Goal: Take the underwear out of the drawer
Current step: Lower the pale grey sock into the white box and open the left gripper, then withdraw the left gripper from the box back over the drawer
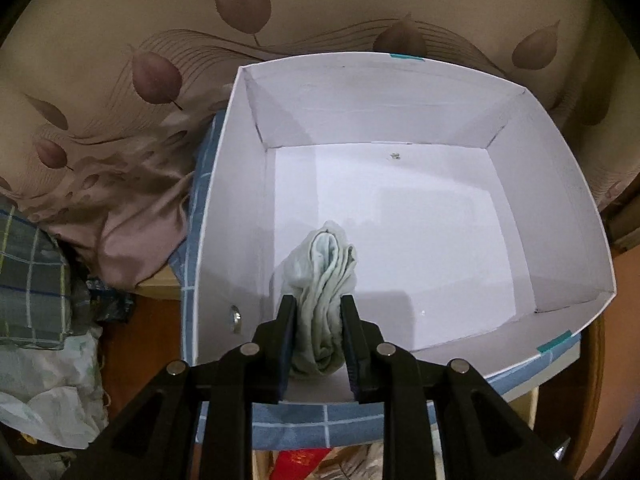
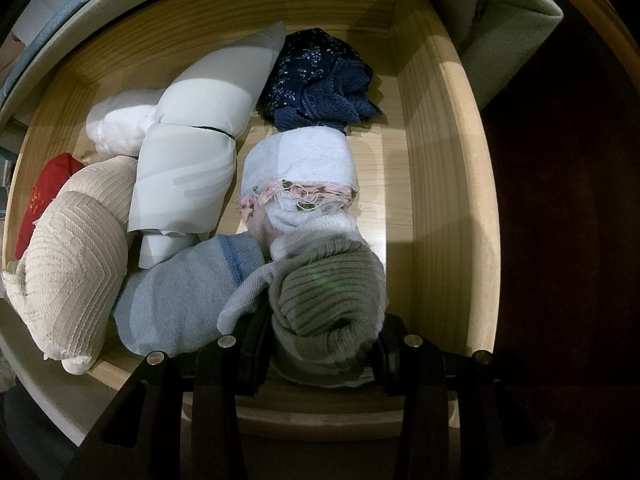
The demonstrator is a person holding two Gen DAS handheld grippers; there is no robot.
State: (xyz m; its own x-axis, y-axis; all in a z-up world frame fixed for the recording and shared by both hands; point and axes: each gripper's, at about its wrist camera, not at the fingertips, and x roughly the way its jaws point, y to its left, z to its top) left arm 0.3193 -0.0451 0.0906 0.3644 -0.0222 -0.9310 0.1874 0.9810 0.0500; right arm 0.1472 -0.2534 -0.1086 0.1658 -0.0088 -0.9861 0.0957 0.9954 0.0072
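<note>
The left gripper (image 1: 318, 304) is pinching a pale green bundle (image 1: 326, 280) between its jaws, hanging over the white box (image 1: 400, 92), at about 7 o'clock of its floor. The right gripper (image 2: 324, 344) is clamping a grey ribbed roll (image 2: 328, 296) at 6 o'clock in the wooden drawer (image 2: 440, 160). A navy lace piece (image 2: 320, 80) is lying at 12 o'clock, a cream roll (image 2: 76, 264) at 8.

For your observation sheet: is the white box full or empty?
Nearly empty: the white box shows bare floor; only the pale green garment is over it.
</note>
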